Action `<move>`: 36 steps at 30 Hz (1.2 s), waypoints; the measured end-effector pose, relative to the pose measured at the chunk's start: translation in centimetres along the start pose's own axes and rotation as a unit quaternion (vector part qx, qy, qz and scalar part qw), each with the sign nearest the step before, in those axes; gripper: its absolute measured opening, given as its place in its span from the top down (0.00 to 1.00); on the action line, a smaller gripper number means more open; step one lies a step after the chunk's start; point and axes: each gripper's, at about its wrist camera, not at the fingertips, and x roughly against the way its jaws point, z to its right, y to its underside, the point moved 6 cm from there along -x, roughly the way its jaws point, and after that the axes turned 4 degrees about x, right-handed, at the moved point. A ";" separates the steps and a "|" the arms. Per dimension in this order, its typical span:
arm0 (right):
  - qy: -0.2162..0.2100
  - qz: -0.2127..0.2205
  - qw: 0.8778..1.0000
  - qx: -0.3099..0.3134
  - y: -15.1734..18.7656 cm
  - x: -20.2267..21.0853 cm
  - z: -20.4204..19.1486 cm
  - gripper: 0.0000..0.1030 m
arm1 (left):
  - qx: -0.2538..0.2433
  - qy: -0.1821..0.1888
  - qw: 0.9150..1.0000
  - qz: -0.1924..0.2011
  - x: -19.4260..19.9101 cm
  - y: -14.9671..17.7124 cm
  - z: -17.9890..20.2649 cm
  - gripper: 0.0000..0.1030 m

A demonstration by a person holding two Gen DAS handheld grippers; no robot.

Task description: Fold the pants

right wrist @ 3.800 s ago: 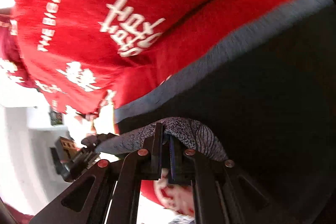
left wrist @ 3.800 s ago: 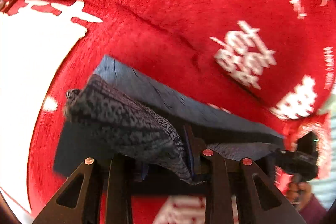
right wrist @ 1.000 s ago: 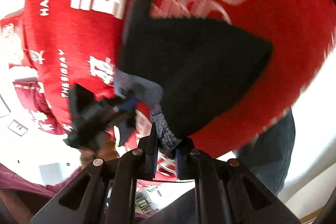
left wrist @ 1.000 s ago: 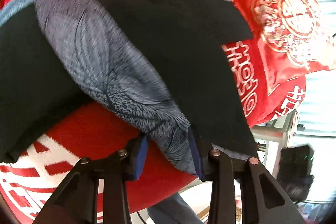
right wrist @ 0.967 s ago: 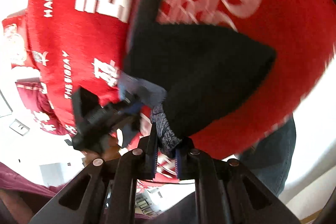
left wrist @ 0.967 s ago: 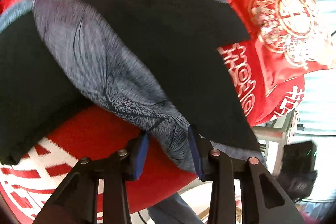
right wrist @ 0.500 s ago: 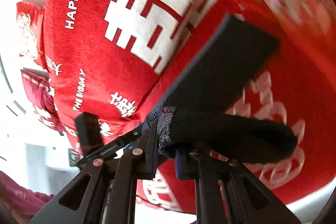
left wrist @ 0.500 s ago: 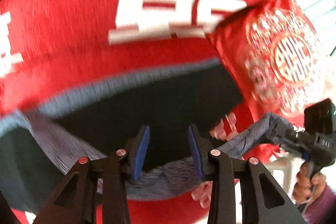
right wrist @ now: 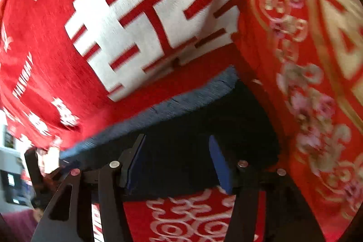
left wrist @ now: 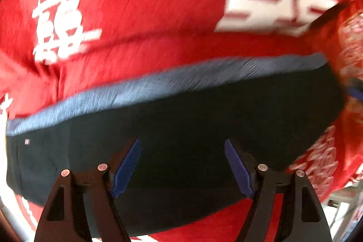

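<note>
The dark navy pants (left wrist: 181, 119) lie folded flat on the red bedspread (left wrist: 140, 15), with a lighter blue-grey band (left wrist: 158, 85) along their far edge. My left gripper (left wrist: 182, 165) is open and empty, its blue pads spread just above the near part of the pants. In the right wrist view the pants (right wrist: 204, 128) lie the same way, their band (right wrist: 158, 112) running up to the right. My right gripper (right wrist: 177, 162) is open and empty over the pants' right end.
The bedspread (right wrist: 68, 37) carries large white characters (right wrist: 147, 22). A red and gold embroidered cushion (right wrist: 306, 60) lies against the right end of the pants. The left gripper's body (right wrist: 36, 174) shows at the lower left of the right wrist view.
Both grippers have let go of the patterned pants fabric and opened wide. The pants now lie flat on the bed, and both grippers have drawn back slightly.
</note>
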 end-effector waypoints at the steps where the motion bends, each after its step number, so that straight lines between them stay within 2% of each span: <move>1: 0.018 -0.006 1.000 0.005 0.6 -0.1 0.5 0.42 | 0.008 -0.008 1.000 -0.008 -0.8 0.5 -0.5 0.25; 3: 0.040 -0.024 0.999 0.001 1.4 -0.7 1.7 0.42 | 0.020 -0.017 0.999 -0.020 -1.8 1.4 -1.3 0.25; 5: 0.057 -0.041 0.997 -0.037 2.4 -1.4 3.6 0.42 | 0.030 -0.012 0.999 -0.014 -1.8 1.7 -1.8 0.25; 7: 0.050 -0.043 0.993 -0.097 4.1 -1.6 5.4 0.42 | 0.028 -0.014 0.999 -0.014 -1.8 1.9 -1.8 0.25; 10: 0.029 -0.034 0.989 -0.143 5.6 -2.2 6.5 0.43 | 0.025 -0.014 0.999 -0.014 -2.1 2.1 -1.9 0.25; 11: 0.020 -0.027 0.988 -0.148 5.5 -2.4 6.5 0.46 | 0.023 -0.014 1.000 -0.013 -2.1 2.1 -1.8 0.25; 12: 0.009 -0.016 0.988 -0.151 5.0 -2.6 6.6 0.63 | 0.022 -0.015 1.000 -0.014 -2.1 2.1 -1.9 0.25; 13: 0.007 -0.012 0.988 -0.151 4.6 -2.8 6.8 0.90 | 0.021 -0.015 1.000 -0.015 -2.1 2.1 -1.9 0.25; 14: 0.008 -0.012 0.988 -0.151 3.9 -2.8 6.8 0.94 | 0.021 -0.015 1.000 -0.016 -2.0 2.2 -1.9 0.25; 16: 0.003 0.002 0.991 -0.137 3.4 -2.0 5.9 0.94 | 0.017 -0.014 1.000 -0.019 -2.0 2.6 -1.8 0.25; 18: 0.019 -0.004 0.994 -0.109 4.3 -1.0 5.5 0.94 | 0.012 -0.015 1.000 -0.014 -2.1 3.0 -1.7 0.25; 19: 0.026 -0.014 0.994 -0.106 5.1 -1.1 5.8 0.94 | 0.007 -0.017 1.000 -0.010 -2.1 3.2 -1.7 0.23; 20: 0.032 -0.028 0.993 -0.108 5.9 -1.6 6.5 0.94 | 0.005 -0.024 1.000 -0.007 -2.2 3.4 -1.8 0.17; 21: 0.036 -0.042 0.992 -0.115 6.8 -2.3 7.3 0.92 | 0.008 -0.029 1.000 -0.007 -2.3 3.7 -1.9 0.15; 24: 0.016 -0.034 0.990 -0.135 7.5 -2.1 8.3 0.82 | 0.021 -0.025 0.999 -0.022 -2.4 3.7 -2.3 0.15; 25: 0.030 -0.037 0.990 -0.134 7.5 -1.6 8.3 0.73 | 0.018 -0.029 0.999 -0.027 -2.3 3.6 -2.3 0.15; 26: 0.052 -0.040 0.989 -0.131 7.6 -1.0 8.2 0.70 | 0.015 -0.031 0.999 -0.027 -2.0 3.4 -2.1 0.15; 27: 0.068 -0.031 0.990 -0.122 7.3 0.1 7.7 0.70 | 0.012 -0.028 0.999 -0.022 -1.6 2.9 -1.9 0.15; 28: 0.065 -0.010 0.992 -0.104 6.7 1.2 6.7 0.70 | 0.006 -0.024 1.000 -0.012 -1.1 2.4 -1.4 0.15; 31: 0.071 0.030 0.997 -0.011 4.1 2.9 3.4 0.70 | -0.019 -0.026 0.999 0.014 -0.8 0.6 0.5 0.15; 33: 0.062 0.028 0.998 0.018 2.1 1.8 2.4 0.70 | -0.026 -0.032 0.999 0.023 -1.5 -1.0 1.6 0.15; 36: 0.052 0.015 0.998 0.012 -0.9 -1.7 2.8 0.70 | -0.013 -0.036 0.999 0.023 -3.0 -3.0 2.7 0.15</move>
